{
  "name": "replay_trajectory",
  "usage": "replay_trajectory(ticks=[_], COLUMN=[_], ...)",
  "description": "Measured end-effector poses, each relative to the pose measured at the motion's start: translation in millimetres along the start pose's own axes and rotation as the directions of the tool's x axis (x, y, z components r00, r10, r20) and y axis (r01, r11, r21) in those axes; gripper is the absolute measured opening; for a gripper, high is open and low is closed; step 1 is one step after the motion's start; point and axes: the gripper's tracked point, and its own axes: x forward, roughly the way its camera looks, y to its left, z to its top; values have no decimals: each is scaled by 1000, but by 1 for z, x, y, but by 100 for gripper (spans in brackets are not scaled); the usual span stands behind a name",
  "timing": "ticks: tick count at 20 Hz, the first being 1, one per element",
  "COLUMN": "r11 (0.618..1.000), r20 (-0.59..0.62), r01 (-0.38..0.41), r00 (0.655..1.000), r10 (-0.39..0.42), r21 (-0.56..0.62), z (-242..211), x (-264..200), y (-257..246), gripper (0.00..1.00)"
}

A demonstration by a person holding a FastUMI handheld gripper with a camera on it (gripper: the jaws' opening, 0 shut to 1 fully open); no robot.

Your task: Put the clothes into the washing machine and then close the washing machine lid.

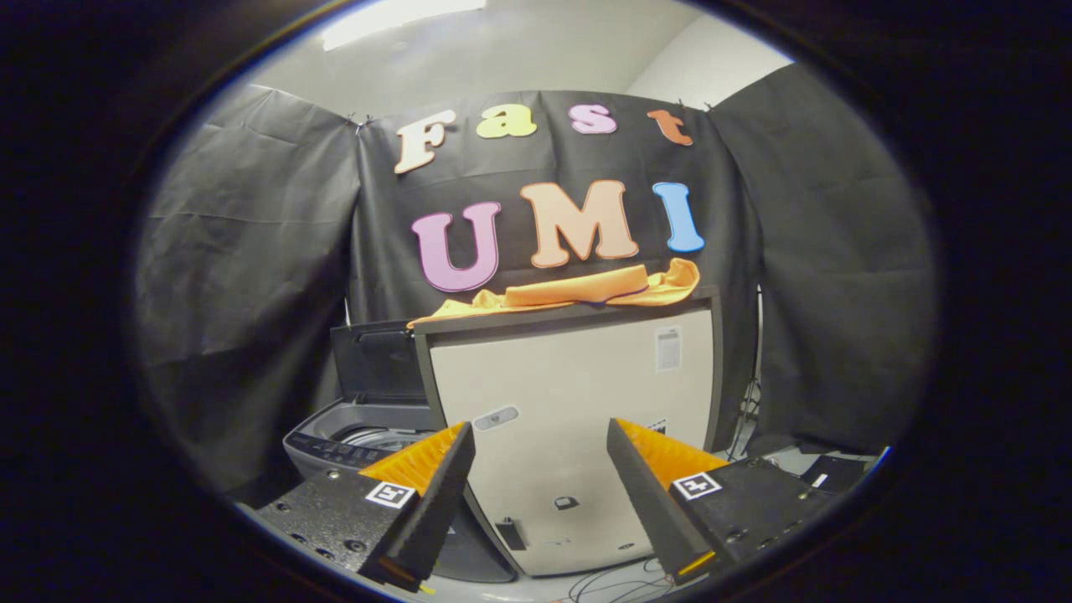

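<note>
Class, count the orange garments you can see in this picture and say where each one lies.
1: an orange garment lies crumpled atop the beige cabinet, beyond the open gripper, right of the washing machine. Others may be hidden.

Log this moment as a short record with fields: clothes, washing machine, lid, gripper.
clothes: orange fabric garment lying on top of the tall beige cabinet, beyond the fingers
washing machine: grey top-loading washer beside the cabinet, drum opening visible
lid: dark washer lid raised upright
gripper: two-finger gripper open, holding nothing, aimed at the cabinet front
task state: clothes not yet picked up
</note>
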Motion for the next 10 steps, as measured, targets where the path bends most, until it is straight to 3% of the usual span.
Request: replay_trajectory(ticks=[10], r11=[1000], r20=[19], r01=[-27], r00=[999], r10=[27], r21=[0], z=[90], x=[45], y=[2], gripper=[96])
